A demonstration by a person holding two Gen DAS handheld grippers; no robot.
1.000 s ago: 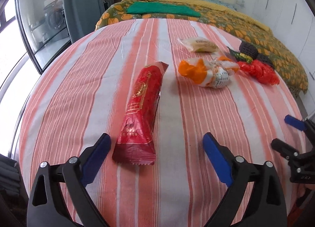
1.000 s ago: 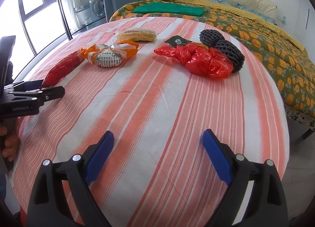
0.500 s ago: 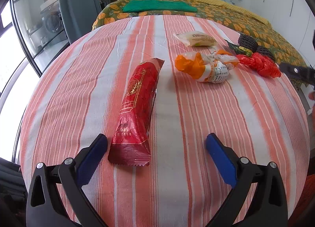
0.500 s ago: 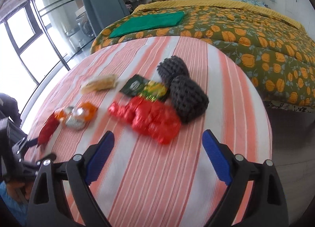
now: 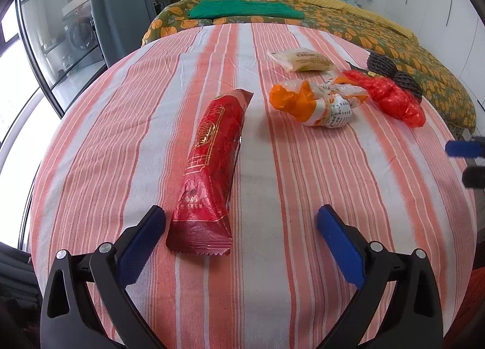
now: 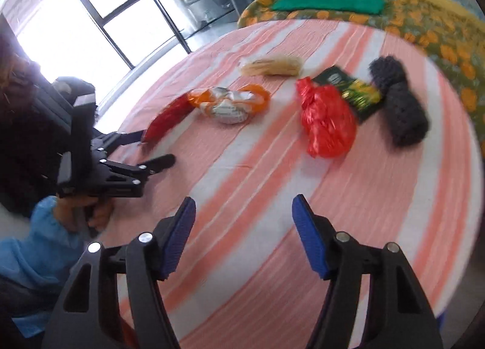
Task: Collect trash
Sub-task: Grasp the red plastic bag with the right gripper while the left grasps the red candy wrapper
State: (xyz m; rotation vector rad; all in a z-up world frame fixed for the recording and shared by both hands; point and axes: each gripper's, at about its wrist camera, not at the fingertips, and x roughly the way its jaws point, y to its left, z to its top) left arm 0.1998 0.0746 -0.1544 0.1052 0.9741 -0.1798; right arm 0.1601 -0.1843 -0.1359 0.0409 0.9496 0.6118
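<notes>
and here's the left gripper (image 5: 241, 224) hovering low over the striped tablecloth (image 5: 303, 182), jaws spread wide, nothing pinched. the near end of the long red wrapper (image 5: 212, 164) sits just ahead of the blue pads (image 5: 139, 246), closer to the left pad, not touching either. the wrapper runs away from the gripper toward the middle of the table.

over to the right gripper (image 6: 244, 234): its jaws have just been closing and stand at a middling gap, with only bare cloth between them. this view is blurred.

the trash is laid out across the far half of the table. an orange and white bag (image 5: 318, 100) knotted in the middle lies beyond the red wrapper, to its right. a pale snack packet (image 5: 303, 59) sits farther back. a crumpled red plastic bag (image 6: 326, 121) lies right of the orange one, touching a green and yellow packet (image 6: 351, 93), which is tucked against two dark knitted bundles (image 6: 400, 103). behind the table is a bed with a pumpkin-print cover (image 5: 394, 43) and a folded green cloth (image 5: 245, 9) on it.
</notes>
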